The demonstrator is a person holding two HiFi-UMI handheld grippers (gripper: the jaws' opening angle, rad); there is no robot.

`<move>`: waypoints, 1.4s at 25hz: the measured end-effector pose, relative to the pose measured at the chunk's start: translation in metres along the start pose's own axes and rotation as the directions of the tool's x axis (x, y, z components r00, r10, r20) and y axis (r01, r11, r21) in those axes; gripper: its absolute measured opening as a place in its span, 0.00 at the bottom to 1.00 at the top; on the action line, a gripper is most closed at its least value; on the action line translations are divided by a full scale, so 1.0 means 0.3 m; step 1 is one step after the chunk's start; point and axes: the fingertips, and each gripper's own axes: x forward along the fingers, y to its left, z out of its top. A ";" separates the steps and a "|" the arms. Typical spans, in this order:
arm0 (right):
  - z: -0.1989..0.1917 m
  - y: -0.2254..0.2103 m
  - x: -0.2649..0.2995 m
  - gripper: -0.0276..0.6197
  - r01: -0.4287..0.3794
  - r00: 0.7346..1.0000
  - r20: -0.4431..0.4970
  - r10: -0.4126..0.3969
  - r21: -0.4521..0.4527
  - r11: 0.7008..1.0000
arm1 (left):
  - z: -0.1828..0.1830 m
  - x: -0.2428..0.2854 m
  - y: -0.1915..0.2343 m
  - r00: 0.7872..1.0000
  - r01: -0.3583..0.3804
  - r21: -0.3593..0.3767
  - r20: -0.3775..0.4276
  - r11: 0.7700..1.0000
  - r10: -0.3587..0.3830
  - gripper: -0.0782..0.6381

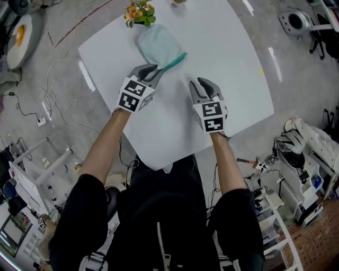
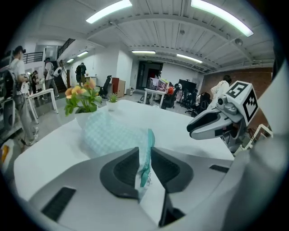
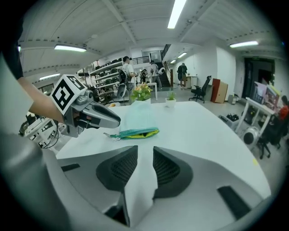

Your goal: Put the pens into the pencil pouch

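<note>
**Zip edge between the left jaws, no pen in sight**

Here is the left hand-held gripper point(image 1: 155, 69), right at the zip end of the pencil pouch point(image 1: 159, 45). Its jaws stand only a narrow gap apart. The teal zip edge point(image 2: 146, 158) rises between the pads, but I judge the pads are not pressing on it. The right hand-held gripper point(image 3: 145, 153) hangs off to the left one's right, jaws a little apart with only bare surface point(image 1: 222, 63) between them.

The trouble I'd watch for is a snag. With a gap that slim, the soft fabric could catch on a pad as the left hand-held gripper draws off. That would drag the pouch along or flip its mouth over. The zip is partly open, so a tug or tilt could also spill whatever sits inside.

The pouch itself is a pale checked fabric, limp and flat, stretching away ahead of the left jaws toward the flower pot point(image 1: 140, 13). Seen from the right hand-held gripper, it lies ahead and slightly left. Its mouth point(image 3: 137, 133) gapes a little and shows yellow within, though whether that is lining or pens I cannot tell. No pen lies on the surface in any view.
</note>
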 end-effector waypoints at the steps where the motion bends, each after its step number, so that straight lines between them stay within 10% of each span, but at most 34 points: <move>1: 0.008 0.005 -0.008 0.22 -0.003 1.000 0.005 0.003 -0.011 1.000 | 0.011 -0.024 0.003 1.000 -0.018 -0.002 0.013 1.000 0.018 0.21; 5: 0.070 0.015 -0.057 0.06 -0.019 0.998 0.064 0.018 0.004 1.000 | 0.056 -0.128 0.008 0.994 -0.083 -0.025 0.070 0.996 0.085 0.21; 35: 0.532 0.141 -0.447 0.05 -0.086 0.915 0.385 0.122 -0.109 0.990 | 0.314 -0.764 -0.096 0.846 -0.342 -0.140 0.384 0.929 0.369 0.16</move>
